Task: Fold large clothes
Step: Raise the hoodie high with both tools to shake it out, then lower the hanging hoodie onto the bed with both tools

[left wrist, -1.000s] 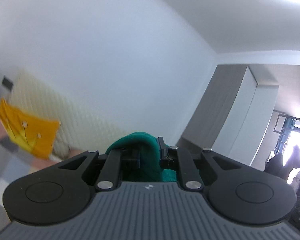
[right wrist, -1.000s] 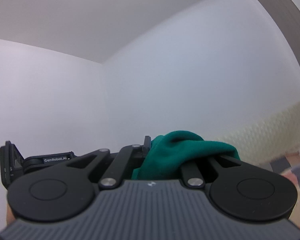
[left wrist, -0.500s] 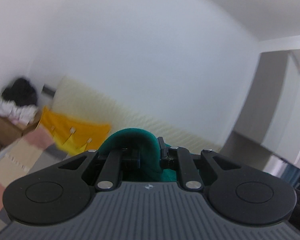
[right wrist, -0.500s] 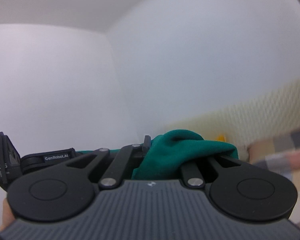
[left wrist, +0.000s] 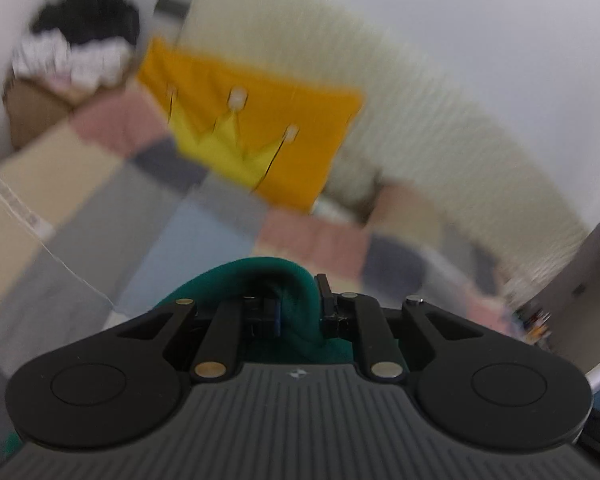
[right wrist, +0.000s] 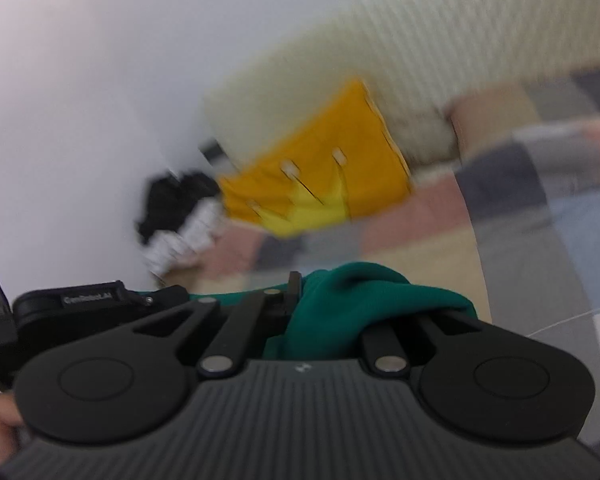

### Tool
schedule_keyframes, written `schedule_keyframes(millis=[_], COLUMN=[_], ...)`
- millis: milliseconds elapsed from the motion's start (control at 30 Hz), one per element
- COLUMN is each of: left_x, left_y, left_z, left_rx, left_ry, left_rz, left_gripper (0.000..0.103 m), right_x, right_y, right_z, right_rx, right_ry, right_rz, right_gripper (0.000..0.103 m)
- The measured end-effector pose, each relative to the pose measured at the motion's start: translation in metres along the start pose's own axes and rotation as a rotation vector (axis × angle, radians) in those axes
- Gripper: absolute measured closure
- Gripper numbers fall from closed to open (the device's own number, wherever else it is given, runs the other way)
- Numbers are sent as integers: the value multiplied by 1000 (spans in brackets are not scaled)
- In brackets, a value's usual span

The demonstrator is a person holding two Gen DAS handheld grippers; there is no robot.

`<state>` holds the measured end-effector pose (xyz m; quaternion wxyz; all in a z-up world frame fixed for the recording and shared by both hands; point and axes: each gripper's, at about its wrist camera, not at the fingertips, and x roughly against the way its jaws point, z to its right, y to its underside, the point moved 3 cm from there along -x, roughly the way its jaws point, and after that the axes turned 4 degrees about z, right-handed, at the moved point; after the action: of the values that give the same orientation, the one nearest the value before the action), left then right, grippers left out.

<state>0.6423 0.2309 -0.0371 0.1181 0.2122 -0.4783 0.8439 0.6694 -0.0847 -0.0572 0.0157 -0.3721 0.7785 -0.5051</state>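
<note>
A dark green garment [left wrist: 292,280] bulges up between the black jaws of my left gripper [left wrist: 298,300], which is shut on a fold of it. In the right wrist view the same green garment [right wrist: 360,296] drapes over the right-hand finger, and my right gripper [right wrist: 300,300] is shut on it. Most of the cloth hangs below the grippers, out of sight. The left gripper's black body [right wrist: 72,312] shows at the left of the right wrist view. Both views are blurred by motion.
A bed with a patchwork cover [left wrist: 188,208] of pink, grey, blue and beige squares lies ahead and below. An orange pillow with a yellow crown [left wrist: 256,128] leans on the cream headboard [left wrist: 420,128]. A cardboard box of dark and white clothes [left wrist: 72,48] stands at the far left corner.
Both grippers have swung down from facing the wall and ceiling toward the bed, still holding the green garment. The pillow, box and patchwork cover have come into view.
</note>
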Motion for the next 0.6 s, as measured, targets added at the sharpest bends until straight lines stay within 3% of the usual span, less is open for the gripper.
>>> schedule_keyframes(millis=[33,233,467,600], left_x=[-35,-189,-253,-249], left_y=[3,45,81,87], left_z=[-12,-79,-115,-114], left_rx=[-14,-100,-69,-60], left_ry=[-2,36,29,1], left_rz=[-19,-106,-248,-283], left_gripper=[85,84,83,83], right_x=[-30,-84,-121,-130], right_y=[11,80,118,122], right_z=[20,58,93,95], right_rx=[-7,-67,-138,-141], right_ry=[11,6,30,41], right_rz=[-21,-51,-109,-146], right_gripper=[94,93,93,92])
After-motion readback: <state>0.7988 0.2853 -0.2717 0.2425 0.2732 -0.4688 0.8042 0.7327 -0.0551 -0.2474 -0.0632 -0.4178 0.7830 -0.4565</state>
